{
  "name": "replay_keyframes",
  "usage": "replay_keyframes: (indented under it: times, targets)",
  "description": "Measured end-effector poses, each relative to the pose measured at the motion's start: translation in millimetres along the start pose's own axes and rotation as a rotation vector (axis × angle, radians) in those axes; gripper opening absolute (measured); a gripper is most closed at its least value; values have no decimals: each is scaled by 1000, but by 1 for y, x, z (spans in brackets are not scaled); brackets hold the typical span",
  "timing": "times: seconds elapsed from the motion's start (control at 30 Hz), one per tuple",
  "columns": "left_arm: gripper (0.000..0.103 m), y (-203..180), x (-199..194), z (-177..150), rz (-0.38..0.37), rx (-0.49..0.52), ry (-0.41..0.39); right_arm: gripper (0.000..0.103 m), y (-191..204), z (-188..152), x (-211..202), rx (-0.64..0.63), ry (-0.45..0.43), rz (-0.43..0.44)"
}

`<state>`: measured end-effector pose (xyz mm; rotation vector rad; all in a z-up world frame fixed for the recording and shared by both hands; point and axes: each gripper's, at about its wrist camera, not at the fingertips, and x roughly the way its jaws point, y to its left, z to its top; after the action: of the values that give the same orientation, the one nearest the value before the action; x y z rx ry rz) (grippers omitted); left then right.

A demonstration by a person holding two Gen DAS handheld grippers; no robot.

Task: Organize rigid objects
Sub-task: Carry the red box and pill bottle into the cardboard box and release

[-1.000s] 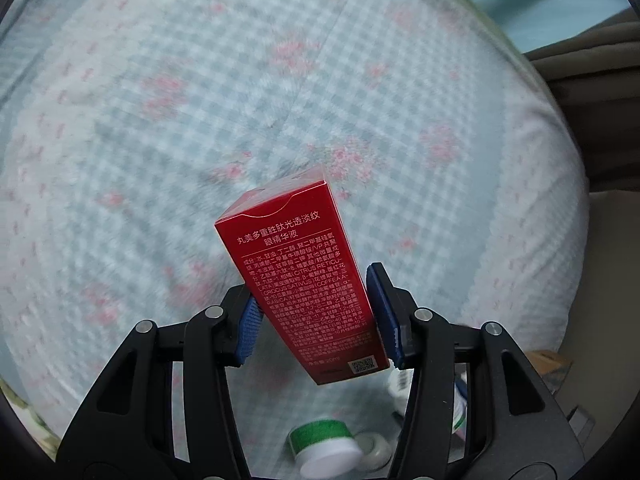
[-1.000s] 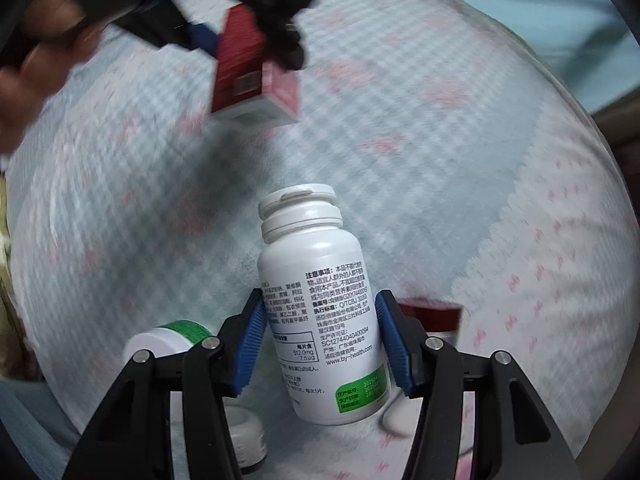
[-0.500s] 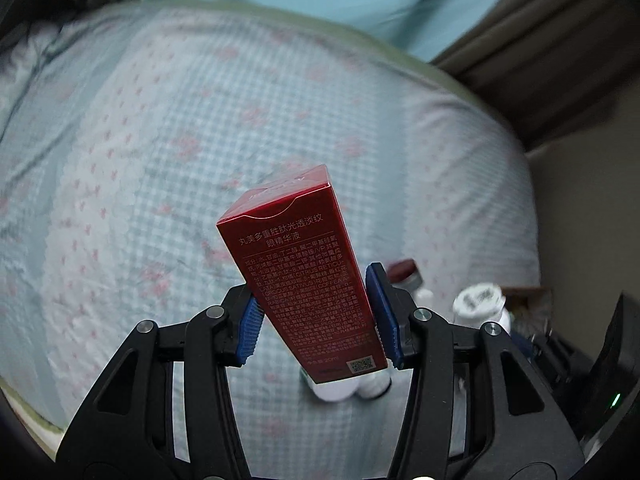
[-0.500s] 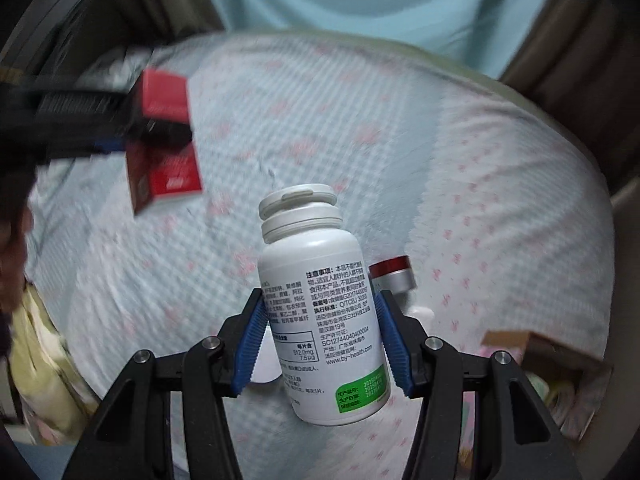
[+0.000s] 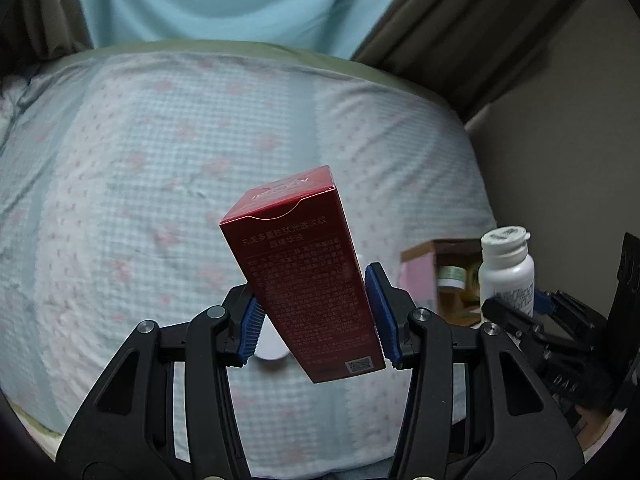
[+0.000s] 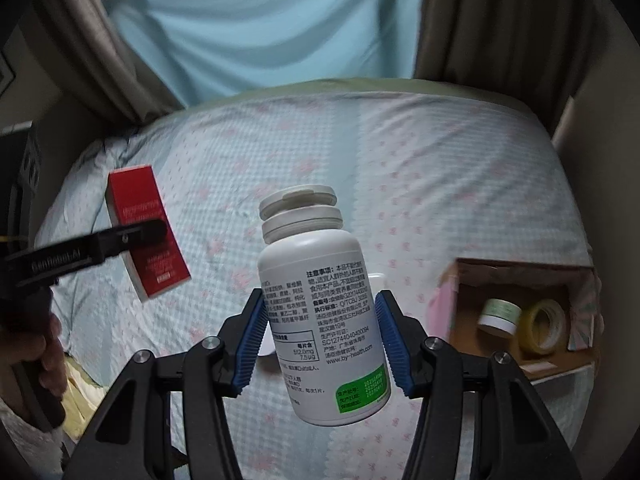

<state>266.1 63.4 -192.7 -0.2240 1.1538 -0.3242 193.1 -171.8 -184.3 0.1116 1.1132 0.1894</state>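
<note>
One red carton in left tongs — one white bottle in right tongs.

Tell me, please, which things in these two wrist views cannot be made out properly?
- White object on the bedspread: left wrist view, mostly hidden behind the red box and left gripper.
- Cardboard box: its near inside is hidden by its own wall in the right wrist view; in the left wrist view the white bottle covers part.
- Red box print: blurred in both views.
</note>
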Motion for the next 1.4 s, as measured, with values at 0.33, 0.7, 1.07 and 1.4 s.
replay_keyframes:
  times: [0.33, 0.7, 1.07, 1.4]
  targets:
    - [43, -144, 35, -29, 9, -14, -19, 51, -154, -22, -42, 1, -11, -7]
    - [43, -263, 134, -59, 65, 28, 100, 51, -309, -40, -27, 53, 69, -75]
    - [43, -284, 238, -80, 136, 69, 253, 51, -377, -65, 32, 152, 142, -73]
    - [38, -279, 297, -88, 187, 141, 345, 51, -391, -76, 74, 184, 155, -117]
